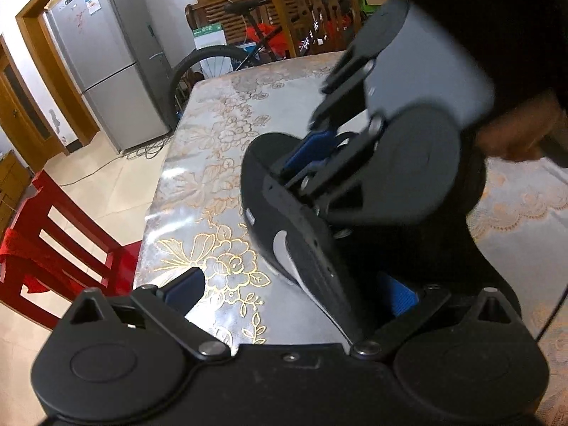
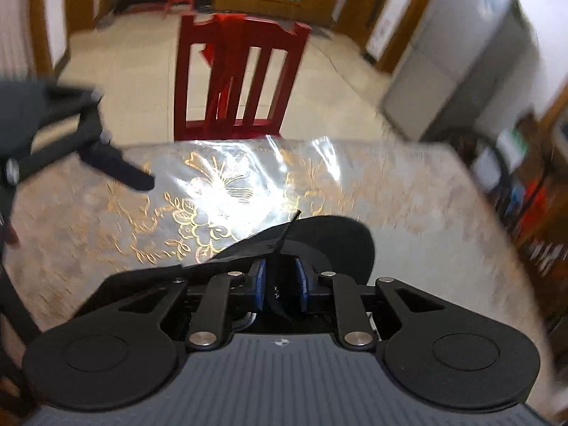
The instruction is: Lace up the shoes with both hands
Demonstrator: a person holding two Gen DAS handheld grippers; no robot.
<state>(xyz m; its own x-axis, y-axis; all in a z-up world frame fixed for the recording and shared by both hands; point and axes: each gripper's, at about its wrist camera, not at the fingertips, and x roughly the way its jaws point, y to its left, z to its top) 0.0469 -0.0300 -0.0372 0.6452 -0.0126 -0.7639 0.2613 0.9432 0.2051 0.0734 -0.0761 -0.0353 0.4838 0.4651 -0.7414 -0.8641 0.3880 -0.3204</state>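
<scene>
Black shoe (image 1: 305, 234): lies on the floral tablecloth (image 1: 213, 163), white swoosh on its side, between the two grippers.

Right gripper (image 2: 280, 284): set low over the shoe's throat, angled downward. Blue pads (image 2: 261, 284) stand a narrow gap apart with a black lace (image 2: 275, 294) running between them; whether the pads press on it cannot be told.

Left gripper (image 1: 291, 294): jaws spread wide, one finger (image 1: 186, 287) over bare cloth, the other pad beside the shoe's heel end, gripping nothing.

Hand (image 1: 522, 135): partly visible behind the right gripper's body.

Red chair (image 2: 238, 78): beyond the table edge.
</scene>
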